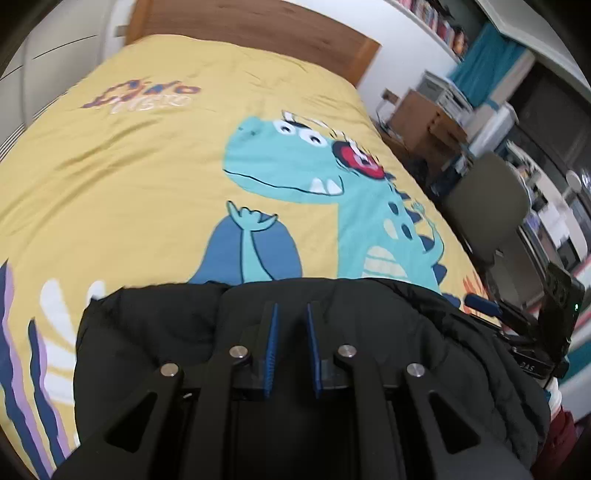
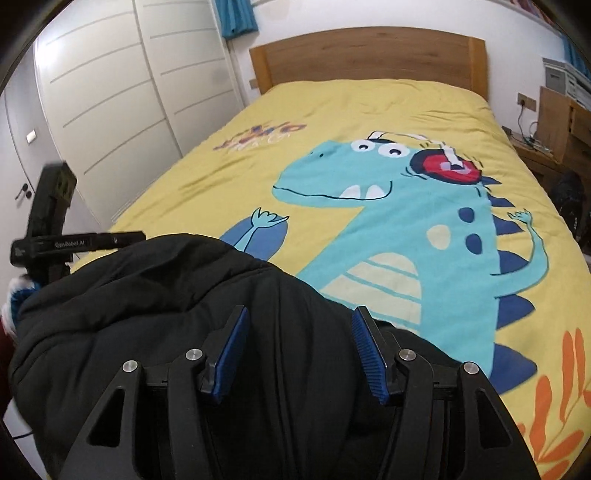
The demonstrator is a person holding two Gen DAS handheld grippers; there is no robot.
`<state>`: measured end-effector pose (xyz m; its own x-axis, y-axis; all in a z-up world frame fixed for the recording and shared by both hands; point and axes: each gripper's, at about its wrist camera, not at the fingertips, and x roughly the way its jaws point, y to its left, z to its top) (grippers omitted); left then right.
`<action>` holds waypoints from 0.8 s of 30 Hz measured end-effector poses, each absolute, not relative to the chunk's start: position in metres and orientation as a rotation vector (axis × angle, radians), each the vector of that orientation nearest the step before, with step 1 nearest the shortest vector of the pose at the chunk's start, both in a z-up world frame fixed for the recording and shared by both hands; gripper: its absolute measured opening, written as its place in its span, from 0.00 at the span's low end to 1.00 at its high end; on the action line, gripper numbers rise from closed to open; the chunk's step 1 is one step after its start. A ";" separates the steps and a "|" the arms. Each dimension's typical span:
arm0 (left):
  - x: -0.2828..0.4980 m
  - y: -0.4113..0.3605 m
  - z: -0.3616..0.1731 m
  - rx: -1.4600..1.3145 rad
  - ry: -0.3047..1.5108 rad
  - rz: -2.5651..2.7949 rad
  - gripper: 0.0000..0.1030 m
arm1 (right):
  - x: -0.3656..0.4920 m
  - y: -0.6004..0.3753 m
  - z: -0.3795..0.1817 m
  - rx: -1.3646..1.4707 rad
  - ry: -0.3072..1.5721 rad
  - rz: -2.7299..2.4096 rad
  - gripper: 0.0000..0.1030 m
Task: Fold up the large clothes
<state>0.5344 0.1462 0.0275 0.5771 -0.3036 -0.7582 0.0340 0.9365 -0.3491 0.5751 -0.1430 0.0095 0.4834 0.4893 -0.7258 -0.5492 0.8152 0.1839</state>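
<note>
Left gripper (image 1: 291,314): jaws nearly together, nothing visibly pinched. Right gripper (image 2: 298,317): jaws spread, empty, above black jacket (image 2: 147,295). Jacket lies bunched at the near end of the yellow bedspread (image 2: 332,110). Risk: puffy cloth may slump open unheld; a closing pinch could catch several layers.

Wooden headboard (image 2: 369,55), white wardrobe (image 2: 122,92), teal curtain (image 1: 487,62), cluttered shelves (image 1: 439,22).

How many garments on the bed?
1: a black padded jacket, bunched at the near end of the yellow dinosaur bedspread, under both grippers. More could be hidden beneath it or below the frame.
</note>
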 end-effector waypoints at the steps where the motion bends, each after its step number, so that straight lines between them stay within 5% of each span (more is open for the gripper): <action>1: 0.538 0.143 0.025 -0.309 0.953 -0.206 0.15 | 0.577 -0.140 0.008 -0.081 0.863 0.638 0.56; 24: 0.387 0.072 -0.033 -0.165 1.054 -0.337 0.15 | 0.426 -0.108 -0.021 -0.342 0.996 0.966 0.57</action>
<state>0.3874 0.0716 -0.0330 0.4494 -0.3494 -0.8222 0.1929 0.9366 -0.2926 0.4257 -0.1077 -0.0209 0.1910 0.5261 -0.8287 -0.8123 0.5587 0.1675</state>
